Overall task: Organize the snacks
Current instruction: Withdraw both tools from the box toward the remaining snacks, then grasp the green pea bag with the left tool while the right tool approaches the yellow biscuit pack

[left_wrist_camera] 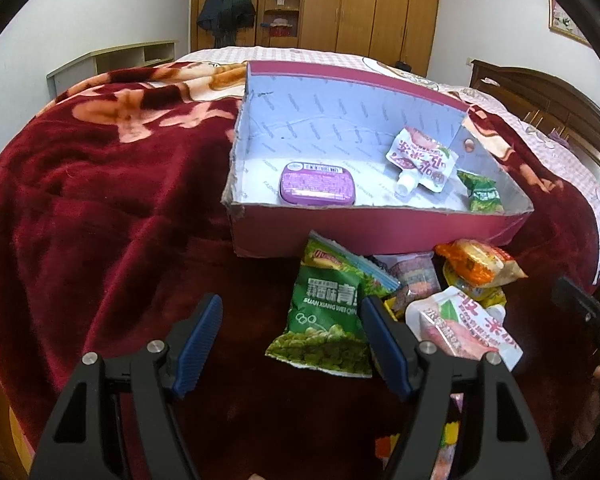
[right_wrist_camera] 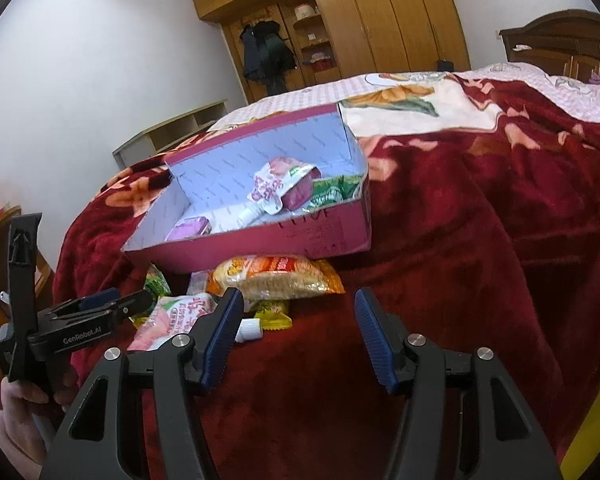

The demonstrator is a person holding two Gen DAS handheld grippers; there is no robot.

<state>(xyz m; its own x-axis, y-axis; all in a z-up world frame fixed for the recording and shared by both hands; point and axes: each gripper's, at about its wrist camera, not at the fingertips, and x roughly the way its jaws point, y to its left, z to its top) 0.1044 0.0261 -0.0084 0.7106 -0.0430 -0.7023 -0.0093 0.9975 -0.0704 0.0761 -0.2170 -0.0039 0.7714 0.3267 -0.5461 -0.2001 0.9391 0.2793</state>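
Left wrist: green pea packet (left_wrist_camera: 329,322) (unheld)

Blanket (left_wrist_camera: 100,200): deep crimson plush, peach flower print. Sheet (right_wrist_camera: 540,80) beneath: pink-and-white check. Box (left_wrist_camera: 360,228): magenta outside, pale grey-white lining with faint repeated lettering. Tin (left_wrist_camera: 318,183): purple lid, white text. Pouch (left_wrist_camera: 422,156) in box: white, red characters, pink picture. Pea packet (left_wrist_camera: 328,320): green, white lettering, pea photo. Noodle packet (right_wrist_camera: 276,276): orange and yellow. Gripper pads (right_wrist_camera: 224,336): blue, ribbed; arms black. Wardrobe (right_wrist_camera: 380,20): honey-brown wood
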